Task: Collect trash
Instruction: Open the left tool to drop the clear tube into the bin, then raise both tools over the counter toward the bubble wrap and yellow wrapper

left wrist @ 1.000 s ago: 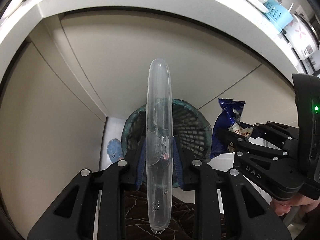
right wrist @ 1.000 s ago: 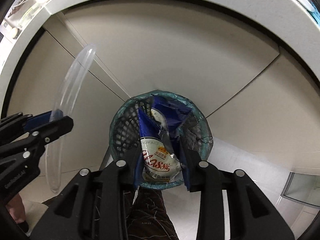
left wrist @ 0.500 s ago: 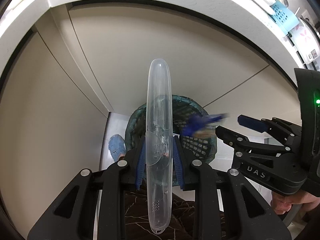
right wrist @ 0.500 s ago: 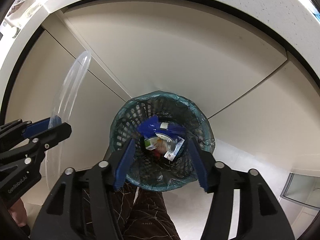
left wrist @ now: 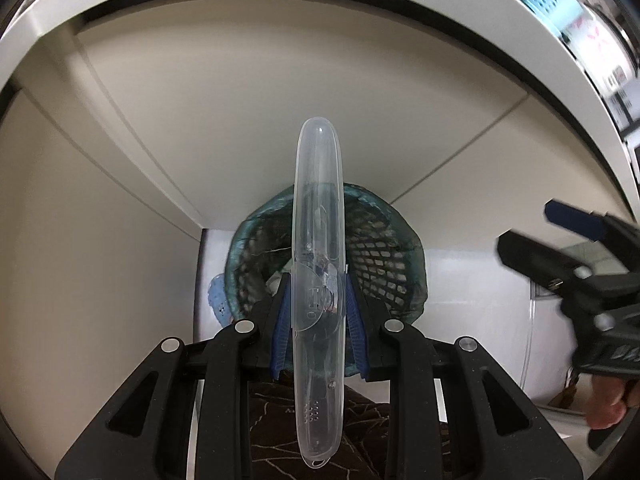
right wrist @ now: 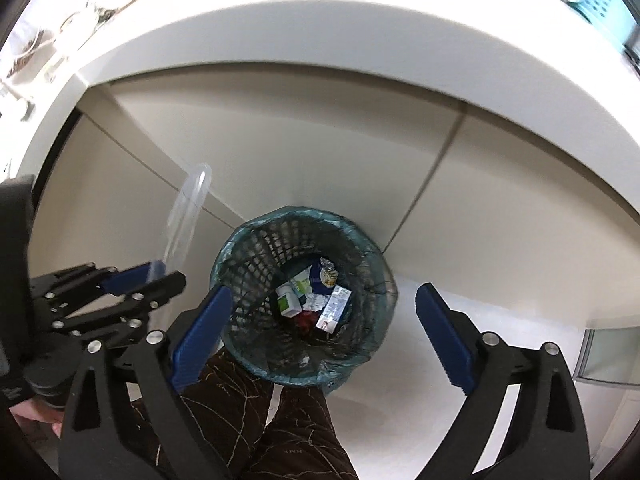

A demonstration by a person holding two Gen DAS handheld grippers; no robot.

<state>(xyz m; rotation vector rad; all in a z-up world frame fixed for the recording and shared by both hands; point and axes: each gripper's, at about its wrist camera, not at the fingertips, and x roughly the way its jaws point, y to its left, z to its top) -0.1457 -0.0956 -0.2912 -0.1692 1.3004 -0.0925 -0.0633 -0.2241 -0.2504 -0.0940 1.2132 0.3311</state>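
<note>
Clear case (left wrist: pixel 318 280) upright lengthwise, pinched in left gripper (left wrist: pixel 318 312); right gripper (right wrist: pixel 320 336) opening, empty.

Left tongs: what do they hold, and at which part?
The long clear plastic case, gripped slightly below its middle, across its width. The right tongs are opening, with nothing between them.

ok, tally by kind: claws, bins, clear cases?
claws: 2 (left claw, right claw)
bins: 1 (mesh bin)
clear cases: 1 (clear plastic case, in left claw)
total: 4
</note>
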